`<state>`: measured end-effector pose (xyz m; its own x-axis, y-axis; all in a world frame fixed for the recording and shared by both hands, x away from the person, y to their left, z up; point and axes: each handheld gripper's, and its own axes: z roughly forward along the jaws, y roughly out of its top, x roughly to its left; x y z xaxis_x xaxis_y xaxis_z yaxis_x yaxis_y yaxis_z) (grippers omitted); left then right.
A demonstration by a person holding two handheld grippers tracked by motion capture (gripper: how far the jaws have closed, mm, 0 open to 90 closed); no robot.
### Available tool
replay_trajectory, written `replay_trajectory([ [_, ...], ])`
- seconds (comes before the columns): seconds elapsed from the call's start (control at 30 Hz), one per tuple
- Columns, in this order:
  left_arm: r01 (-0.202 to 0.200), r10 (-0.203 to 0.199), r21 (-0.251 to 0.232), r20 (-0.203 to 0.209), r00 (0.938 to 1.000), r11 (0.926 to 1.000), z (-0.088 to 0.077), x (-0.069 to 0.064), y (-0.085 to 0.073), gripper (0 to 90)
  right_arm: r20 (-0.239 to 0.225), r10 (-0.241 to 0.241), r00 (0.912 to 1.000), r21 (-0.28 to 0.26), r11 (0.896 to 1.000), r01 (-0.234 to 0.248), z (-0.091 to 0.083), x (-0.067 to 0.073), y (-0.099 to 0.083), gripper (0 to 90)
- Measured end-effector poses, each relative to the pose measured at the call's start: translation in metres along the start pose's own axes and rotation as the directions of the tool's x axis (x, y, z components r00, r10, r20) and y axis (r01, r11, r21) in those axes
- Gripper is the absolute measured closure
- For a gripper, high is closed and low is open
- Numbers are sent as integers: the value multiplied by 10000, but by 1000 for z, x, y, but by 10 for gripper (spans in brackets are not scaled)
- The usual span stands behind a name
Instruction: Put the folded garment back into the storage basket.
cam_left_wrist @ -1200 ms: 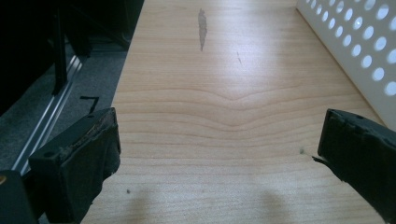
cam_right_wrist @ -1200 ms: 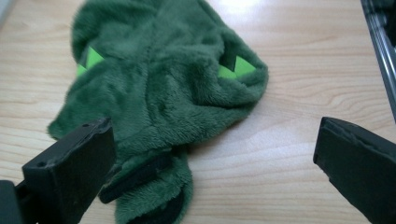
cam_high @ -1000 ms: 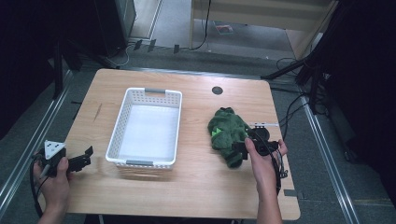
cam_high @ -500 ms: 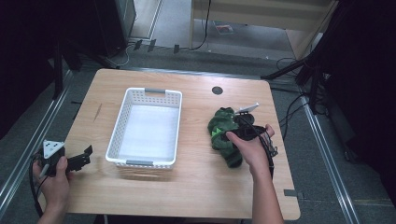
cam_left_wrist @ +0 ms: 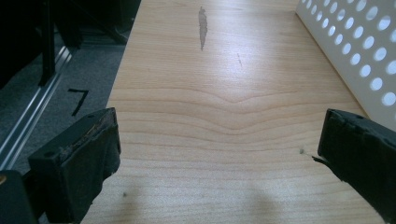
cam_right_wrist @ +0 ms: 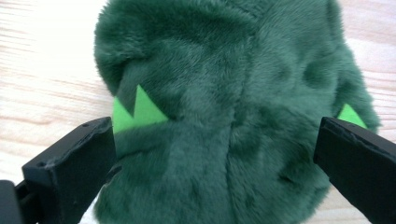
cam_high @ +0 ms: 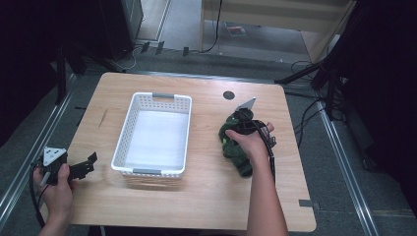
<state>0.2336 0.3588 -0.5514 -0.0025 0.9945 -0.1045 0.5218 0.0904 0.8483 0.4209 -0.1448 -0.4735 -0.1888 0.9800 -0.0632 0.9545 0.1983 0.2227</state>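
Observation:
A dark green plush toy (cam_high: 235, 152) with bright green spikes lies on the wooden table (cam_high: 206, 196), right of a white perforated basket (cam_high: 153, 133). My right gripper (cam_high: 237, 124) sits directly over the toy; in the right gripper view it (cam_right_wrist: 215, 158) is open, its jaws spread to either side of the furry toy (cam_right_wrist: 224, 107). At the table's front left corner my left gripper (cam_high: 86, 164) is open over bare wood (cam_left_wrist: 219, 144), with the basket's wall (cam_left_wrist: 355, 51) to its right.
The basket is empty and stands mid-table. A round black grommet (cam_high: 228, 95) is set in the table's far side. Metal rails and dark floor run along both table sides, with cables at the right.
My right gripper has moved from the toy's near right side up and over the toy, pointing down at it. The left gripper has stayed in place.

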Motion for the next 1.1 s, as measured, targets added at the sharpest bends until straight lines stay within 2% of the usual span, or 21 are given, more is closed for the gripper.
replay_trajectory([
  [0.1, -52, 52, 0, 29, 10000, 10000, 0, 0, 0, 2, 223, 112, 9997, 408, 9991, -121, 13, 0, 4, 0],
  [0.27, -64, 64, -28, 37, 10000, 10000, 0, 0, 0, 2, 153, 282, 9995, 546, 9981, -290, 20, -1, 7, 0],
  [0.4, -123, 120, -102, -242, 9996, 9999, -1, -2, 0, 71, -30, 426, 9991, 802, 9959, -422, 31, -2, 7, 0],
  [0.5, 11, -20, -240, -367, 9993, 9997, -2, -2, -1, 67, -165, 653, 9977, 844, 9944, -637, 38, -3, 6, 0],
  [0.6, 54, -62, -272, -271, 9996, 9996, -3, -1, -1, 3, -263, 694, 9972, 871, 9939, -669, 44, -3, 4, 0],
  [0.77, 105, -107, -147, -126, 9999, 9998, -2, 0, -2, 0, -292, 765, 9966, 697, 9948, -743, 45, -3, 1, 0],
  [0.87, 31, -31, -51, -42, 10000, 10000, -2, 0, -1, 0, -323, 817, 9961, 772, 9939, -790, 45, -3, 1, 5],
  [1.03, 62, -62, -47, -3, 10000, 10000, -3, 0, -2, 0, -348, 869, 9956, 963, 9919, -832, 43, -2, 3, 58],
  [1.07, 60, -60, -27, 18, 10000, 10000, -3, 0, -2, 0, -521, 1076, 9928, 939, 9903, -1024, 40, -2, 2, 178],
  [1.1, 60, -60, -27, 18, 10000, 10000, -3, 0, -2, 0, -557, 1116, 9922, 907, 9902, -1063, 39, -3, 2, 222],
])
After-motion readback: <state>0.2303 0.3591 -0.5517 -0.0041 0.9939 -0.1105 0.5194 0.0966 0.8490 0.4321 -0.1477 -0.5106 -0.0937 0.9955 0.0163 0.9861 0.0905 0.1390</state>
